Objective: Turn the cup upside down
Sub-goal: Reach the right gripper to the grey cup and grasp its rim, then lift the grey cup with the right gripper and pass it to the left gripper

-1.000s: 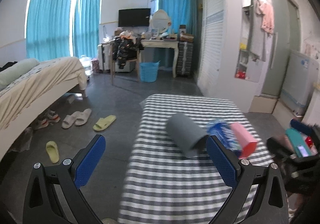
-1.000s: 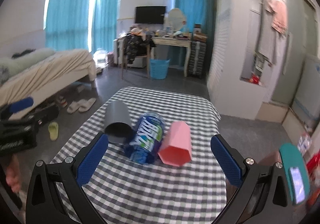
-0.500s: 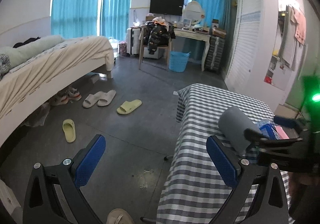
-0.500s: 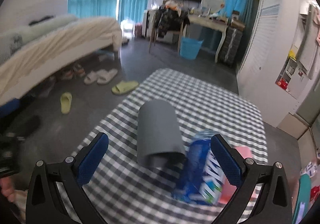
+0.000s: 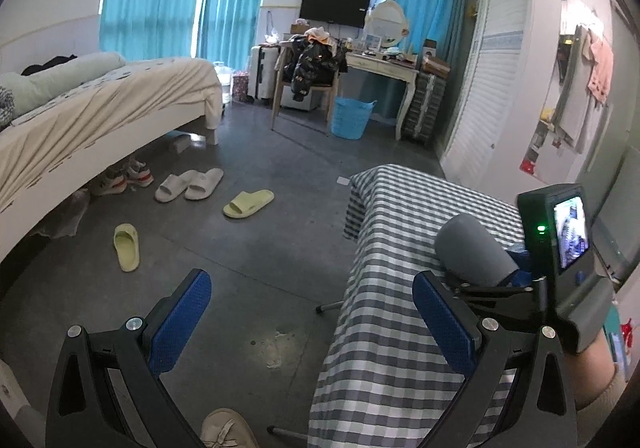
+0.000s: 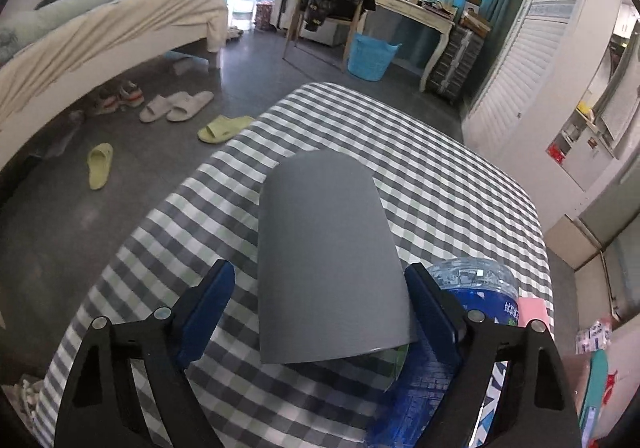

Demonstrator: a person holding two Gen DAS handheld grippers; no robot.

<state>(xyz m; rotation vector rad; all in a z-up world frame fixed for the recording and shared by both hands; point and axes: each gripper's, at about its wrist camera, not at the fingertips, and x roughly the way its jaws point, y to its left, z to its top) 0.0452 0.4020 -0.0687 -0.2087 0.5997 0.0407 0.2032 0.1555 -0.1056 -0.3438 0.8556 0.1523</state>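
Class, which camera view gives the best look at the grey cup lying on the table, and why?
The right wrist view: the grey cup fills the centre, lying on its side between the open fingers of the right hand-held gripper. The left wrist view shows the cup small, near its right edge, partly hidden by that gripper.

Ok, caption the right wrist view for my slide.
Open right gripper straddles the grey cup lying on the checked table.

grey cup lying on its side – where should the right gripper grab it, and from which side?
Grip the grey cup across its side wall, near the wider open end that faces the camera. It lies on its side on the checked tablecloth, closed end away, so come in along its axis from the mouth end. The right gripper already straddles it, jaws open. The blue bottle crowds the right finger, so clearance there looks tight.
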